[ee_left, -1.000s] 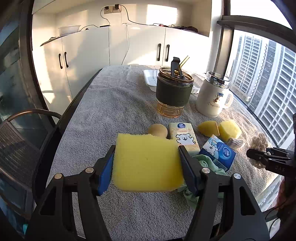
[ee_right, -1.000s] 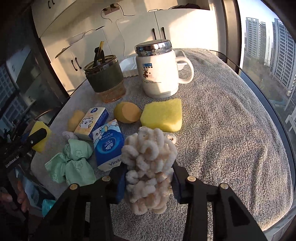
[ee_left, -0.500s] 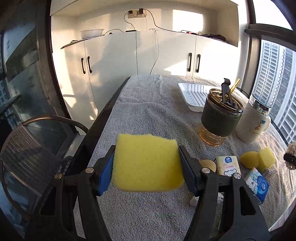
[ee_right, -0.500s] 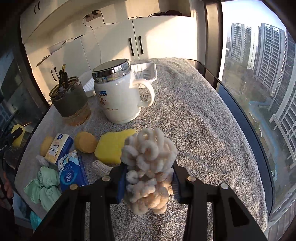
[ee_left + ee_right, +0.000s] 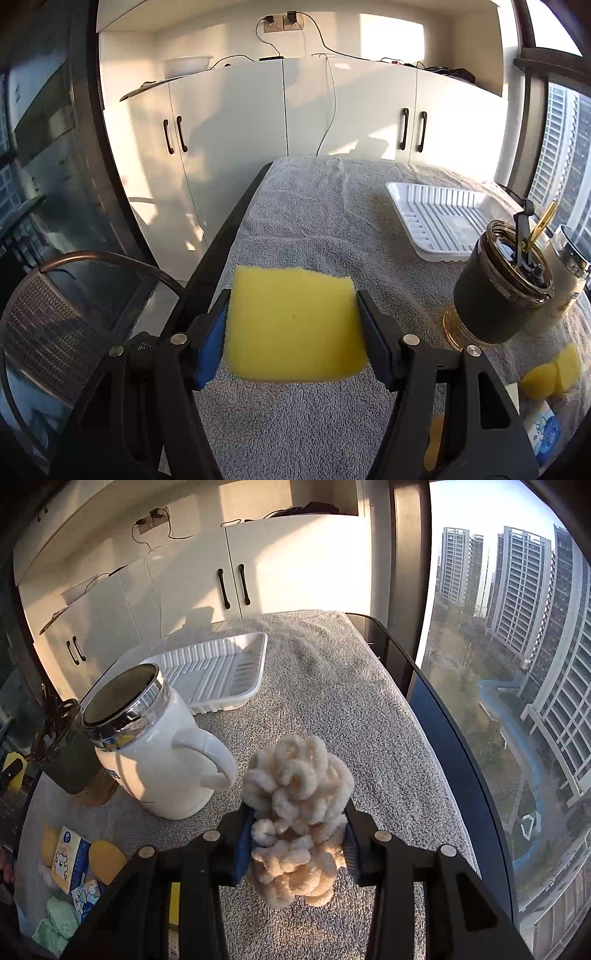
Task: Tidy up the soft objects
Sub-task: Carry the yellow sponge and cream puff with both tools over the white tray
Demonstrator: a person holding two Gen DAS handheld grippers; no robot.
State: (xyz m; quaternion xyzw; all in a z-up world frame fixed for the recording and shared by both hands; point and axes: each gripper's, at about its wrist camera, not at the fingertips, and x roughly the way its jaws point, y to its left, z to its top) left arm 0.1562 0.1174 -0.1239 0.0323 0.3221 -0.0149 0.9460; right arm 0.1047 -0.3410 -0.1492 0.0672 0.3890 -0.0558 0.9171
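Left wrist view: left tongs (image 5: 291, 321) clamped on one square yellow sponge (image 5: 293, 325), pads pressed into its two sides, held above the grey-towelled desk (image 5: 314, 221). Beyond the sponge, to its right: one white ribbed tray (image 5: 443, 218), nothing visible in it. Nearer than the tray, right of the sponge: one dark-sleeved glass tumbler (image 5: 495, 295) with a black clip and a gold stick poking out of the top. Behind the tumbler, partly hidden: one white mug (image 5: 569, 280). Below the tumbler at the frame edge: two small yellow sponge pieces (image 5: 550, 373), a blue tissue pack (image 5: 543, 439) cut off by the rim. Left of the sponge, off the desk: one mesh-backed chair (image 5: 48, 325).

Right wrist view: right tongs (image 5: 295, 838) squeezed narrow on one cream loopy yarn bundle (image 5: 295, 812), held above the desk. Left of the bundle: the white mug (image 5: 155, 753), chrome rim, handle turned toward the bundle. Beyond the mug: the tray (image 5: 218, 672). Left of the mug: the tumbler (image 5: 70, 753), partly hidden. Below the mug: two tissue packs (image 5: 70, 860), a round yellow sponge (image 5: 105, 856), folded green cloths (image 5: 55, 926).
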